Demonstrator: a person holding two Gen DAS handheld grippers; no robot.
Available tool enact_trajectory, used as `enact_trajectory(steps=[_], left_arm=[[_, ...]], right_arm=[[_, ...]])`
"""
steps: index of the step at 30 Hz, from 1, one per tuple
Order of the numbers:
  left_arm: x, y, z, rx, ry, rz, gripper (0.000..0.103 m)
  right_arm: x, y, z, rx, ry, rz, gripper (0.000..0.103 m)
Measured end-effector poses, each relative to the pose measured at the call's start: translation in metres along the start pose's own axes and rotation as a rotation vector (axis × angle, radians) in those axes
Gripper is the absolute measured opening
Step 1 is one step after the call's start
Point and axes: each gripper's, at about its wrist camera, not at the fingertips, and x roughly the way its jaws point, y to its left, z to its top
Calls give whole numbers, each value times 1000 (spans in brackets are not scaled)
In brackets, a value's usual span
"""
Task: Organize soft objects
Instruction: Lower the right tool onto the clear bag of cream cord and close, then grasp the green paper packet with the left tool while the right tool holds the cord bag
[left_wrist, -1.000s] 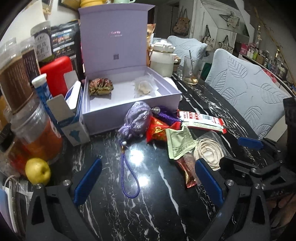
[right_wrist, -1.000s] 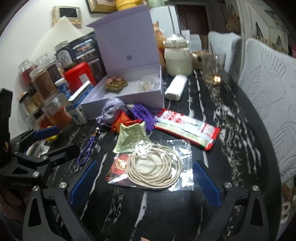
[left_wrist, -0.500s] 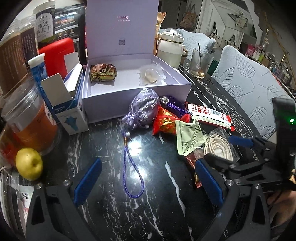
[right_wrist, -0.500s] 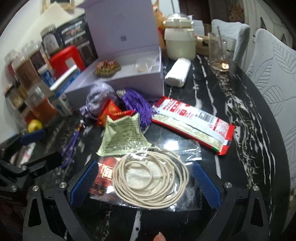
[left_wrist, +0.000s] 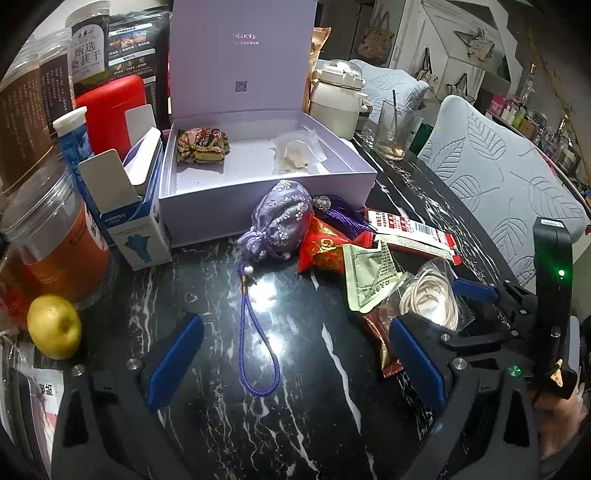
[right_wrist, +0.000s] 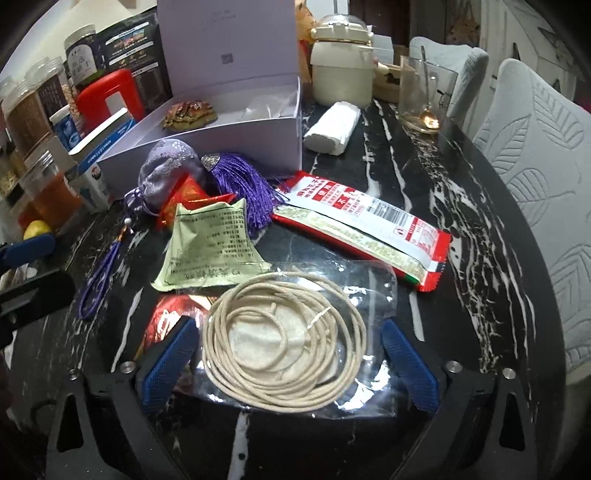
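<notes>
A clear bag holding a coil of cream cord (right_wrist: 284, 347) lies on the black marble table between the fingers of my right gripper (right_wrist: 288, 325). The jaws are closing, and the blue pads stand at the bag's edges without pressing it. Behind the bag lie a green sachet (right_wrist: 210, 251), a long red snack packet (right_wrist: 362, 229), a purple tassel (right_wrist: 247, 188) and a lilac pouch (left_wrist: 280, 218). The open lavender box (left_wrist: 266, 206) holds a brown wrapped item (left_wrist: 201, 146) and a clear packet (left_wrist: 295, 155). My left gripper (left_wrist: 295, 323) is open above the pouch's purple cord loop (left_wrist: 258, 350).
Jars, a red container and a blue-white carton (left_wrist: 136, 221) crowd the left side, with a yellow apple (left_wrist: 53, 326) in front. A cream pot (right_wrist: 341, 77), a glass with a spoon (right_wrist: 424, 99) and a white roll (right_wrist: 332, 127) stand behind. Padded chairs (right_wrist: 535, 147) line the right edge.
My right gripper has sunk toward the table, so the cord bag now lies between its fingers, which stand a little narrower. The left gripper's view has barely shifted.
</notes>
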Motion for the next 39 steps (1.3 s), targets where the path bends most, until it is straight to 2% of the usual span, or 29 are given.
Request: enact_trajectory(steps=[1, 3, 6, 9, 13, 18, 23, 26, 29, 31, 33, 37, 39], left_arm=[[0, -1, -1, 0, 1, -1, 102], [1, -4, -2, 3, 8, -7, 102], [3, -9, -4, 3, 16, -19, 102], [6, -18, -6, 23, 24, -32, 102], [12, -30, -9, 33, 41, -67, 102], [22, -43, -12, 64, 62, -66, 101], [37, -54, -14, 90, 101, -48, 89], [41, -55, -15, 76, 121, -62, 89], [39, -58, -12, 83, 107, -56, 89], [36, -60, -11, 92, 95, -55, 89], [33, -64, -9, 104, 83, -60, 89], [32, -71, -4, 123, 65, -62, 89], [34, -71, -1, 113, 63, -62, 89]], right_arm=[[-1, -1, -1, -3, -3, -4, 90], [-7, -4, -4, -4, -23, -1, 66], [-11, -8, -7, 2, -34, 5, 51], [-16, -18, -9, 45, -40, 34, 41], [-23, -30, -16, 79, -51, 59, 40], [-35, -45, -27, 110, -55, 66, 40], [-41, -57, -35, 129, -53, 73, 40], [-43, -64, -38, 144, -50, 88, 40], [-46, -66, -40, 147, -54, 100, 40], [-47, -66, -41, 152, -56, 112, 45], [-49, -68, -42, 161, -56, 127, 61], [-55, -70, -41, 162, -83, 132, 63], [-59, -72, -40, 158, -96, 130, 69]])
